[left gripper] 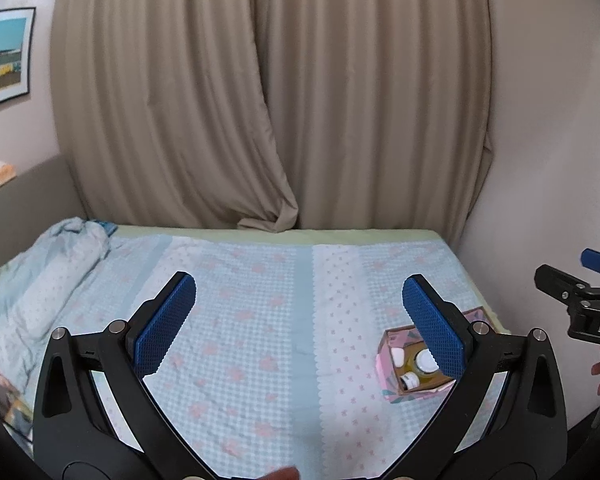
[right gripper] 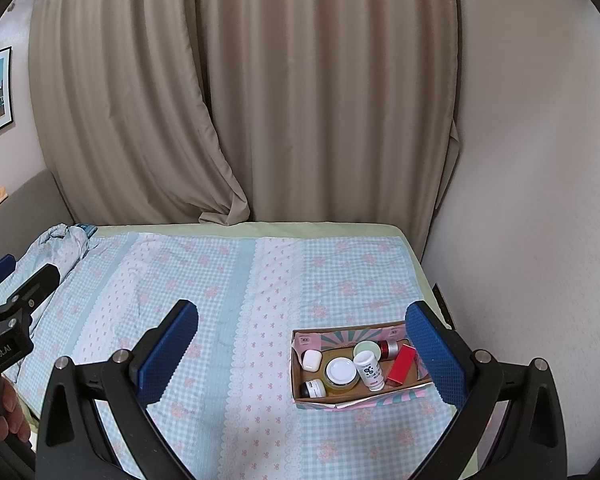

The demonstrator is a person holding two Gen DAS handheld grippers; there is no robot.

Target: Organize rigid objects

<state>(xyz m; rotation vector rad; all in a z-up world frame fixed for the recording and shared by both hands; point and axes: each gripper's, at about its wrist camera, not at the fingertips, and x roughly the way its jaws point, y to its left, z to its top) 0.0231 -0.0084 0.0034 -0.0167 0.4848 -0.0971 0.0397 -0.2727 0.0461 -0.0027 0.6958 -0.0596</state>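
A pink patterned cardboard box (right gripper: 312,398) sits on the bed near its right edge. It holds a white earbud case (right gripper: 311,359), a white-lidded jar (right gripper: 341,372), a small white bottle (right gripper: 370,370), a red box (right gripper: 402,364) and other small containers. My right gripper (right gripper: 302,356) hovers above the bed, open and empty, its right finger overlapping the box's right end. In the left wrist view the same box (left gripper: 388,364) lies partly behind the right finger of my left gripper (left gripper: 300,322), which is also open and empty.
The bed (right gripper: 220,320) has a light blue checked cover with pink flowers. A crumpled blue blanket (left gripper: 40,288) lies at its far left. Beige curtains (right gripper: 260,100) hang behind, a white wall (right gripper: 520,240) runs along the right. A framed picture (left gripper: 4,56) hangs at left.
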